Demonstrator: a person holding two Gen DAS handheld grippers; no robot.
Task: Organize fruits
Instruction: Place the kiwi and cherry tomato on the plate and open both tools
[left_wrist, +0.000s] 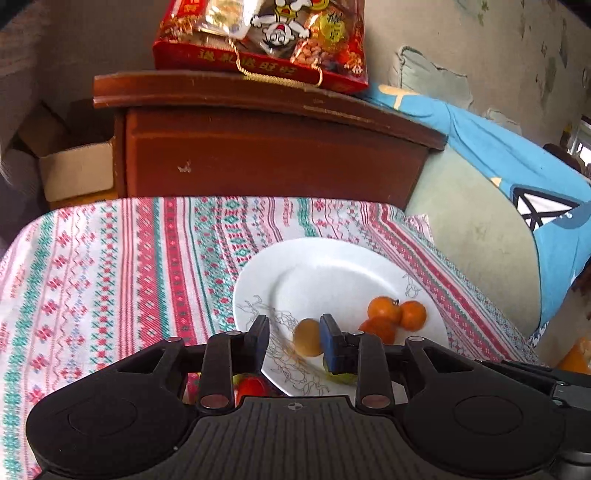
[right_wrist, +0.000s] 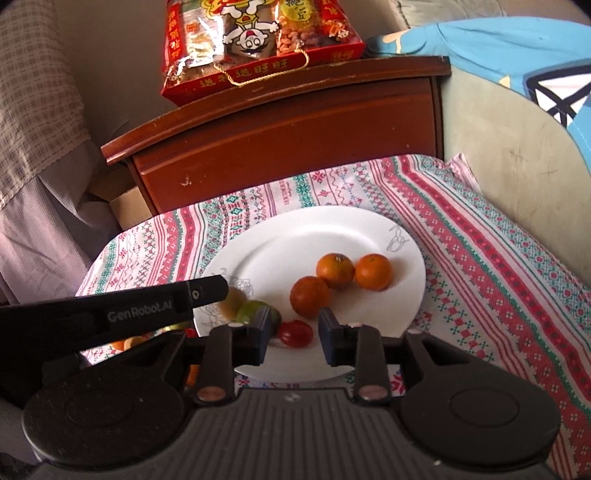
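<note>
The left gripper (left_wrist: 293, 334) hangs over the near left rim of the white plate (left_wrist: 332, 266), its jaws apart and holding nothing; a yellow-brown fruit (left_wrist: 307, 336) shows in the gap, close to the right finger, and a green fruit (left_wrist: 341, 376) lies partly hidden beneath that finger. Down between the finger arms a red fruit (left_wrist: 253, 387) lies on the tablecloth (left_wrist: 110, 277), off the plate's near left edge. The right gripper (right_wrist: 293, 334) stands at the plate's near edge, jaws apart and empty, with a small red tomato (right_wrist: 294, 334) on the plate in the gap beyond its tips. Farther in, 3 oranges (right_wrist: 336, 271) sit clustered toward the plate's right side, touching or nearly so. In the right wrist view the left gripper's black body crosses the plate's left rim, above the yellow-brown and green fruits. Behind the cloth-covered table stands a dark wooden cabinet (left_wrist: 273, 155) bearing a red snack gift bag (left_wrist: 266, 40) on its top.
</note>
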